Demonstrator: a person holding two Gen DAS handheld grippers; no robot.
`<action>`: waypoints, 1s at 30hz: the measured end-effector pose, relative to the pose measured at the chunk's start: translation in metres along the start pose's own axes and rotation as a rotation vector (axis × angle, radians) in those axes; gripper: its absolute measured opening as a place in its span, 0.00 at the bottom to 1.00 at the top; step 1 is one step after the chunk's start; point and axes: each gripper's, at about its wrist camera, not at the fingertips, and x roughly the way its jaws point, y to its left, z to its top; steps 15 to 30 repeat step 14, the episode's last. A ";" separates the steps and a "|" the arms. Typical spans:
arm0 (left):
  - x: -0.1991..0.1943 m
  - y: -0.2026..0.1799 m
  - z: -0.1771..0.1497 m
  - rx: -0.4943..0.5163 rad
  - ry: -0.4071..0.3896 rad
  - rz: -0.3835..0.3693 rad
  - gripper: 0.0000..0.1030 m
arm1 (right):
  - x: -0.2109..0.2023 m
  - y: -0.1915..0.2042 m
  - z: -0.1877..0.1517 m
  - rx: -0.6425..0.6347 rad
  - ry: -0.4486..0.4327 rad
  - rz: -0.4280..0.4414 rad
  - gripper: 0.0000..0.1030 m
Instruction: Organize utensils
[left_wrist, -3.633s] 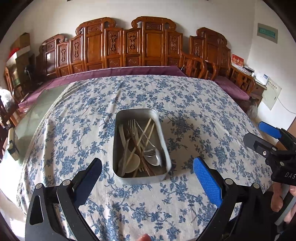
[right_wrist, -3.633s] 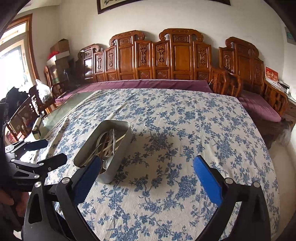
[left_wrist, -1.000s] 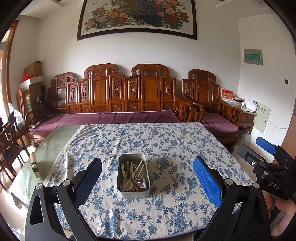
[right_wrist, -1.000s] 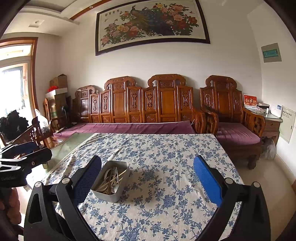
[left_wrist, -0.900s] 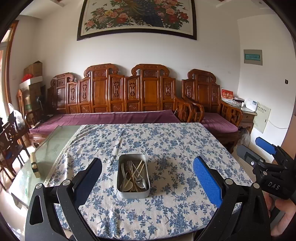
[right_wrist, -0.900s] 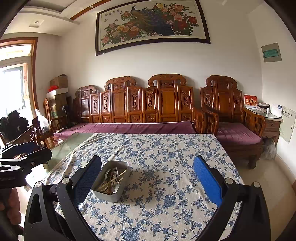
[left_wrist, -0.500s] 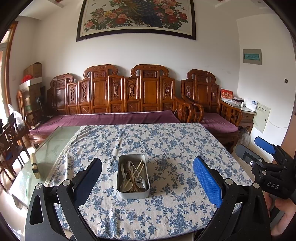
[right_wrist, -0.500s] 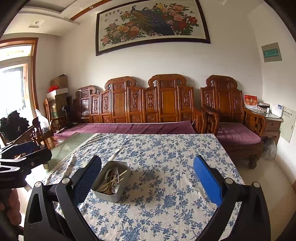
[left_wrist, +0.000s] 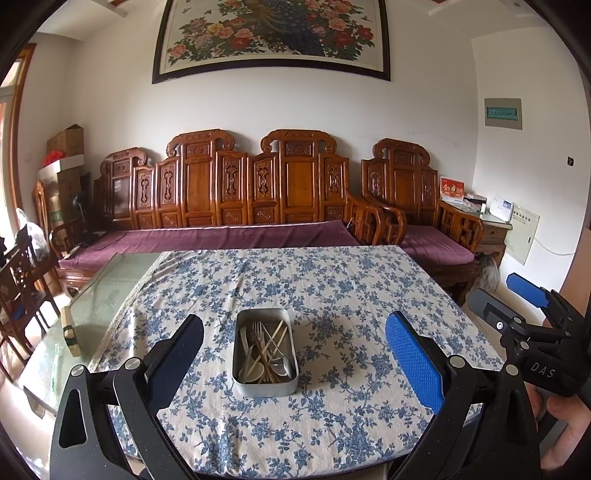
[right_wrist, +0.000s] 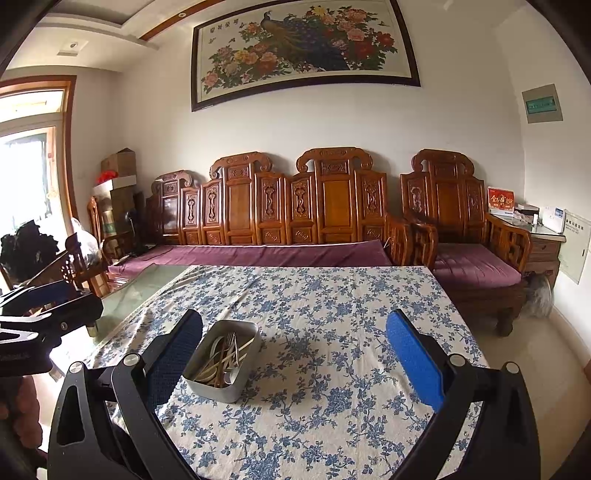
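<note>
1. Sitting mid-counter (left_wrist: 369, 295), the metal tin (left_wrist: 265, 353) holds jumbled utensils (left_wrist: 264, 347).
2. Both left gripper (left_wrist: 293, 352) and right gripper (right_wrist: 293, 354) have pulled back from the tin, fingers spread, empty.

Both hand-held claws, the left claw (left_wrist: 293, 356) and the right claw (right_wrist: 293, 354), share black speckled plastic frames with silver pivot screws. Each finger carries a textured blue pad (left_wrist: 413, 360). White letters "DAS" mark the right claw's body.
</note>
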 end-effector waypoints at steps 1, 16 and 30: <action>0.000 0.000 0.000 0.000 0.000 0.000 0.92 | 0.000 0.000 0.001 0.001 0.001 0.001 0.97; 0.001 0.001 -0.002 0.002 0.004 -0.007 0.92 | 0.000 0.001 0.001 0.001 0.002 0.003 0.97; 0.001 0.001 -0.002 0.002 0.004 -0.007 0.92 | 0.000 0.001 0.001 0.001 0.002 0.003 0.97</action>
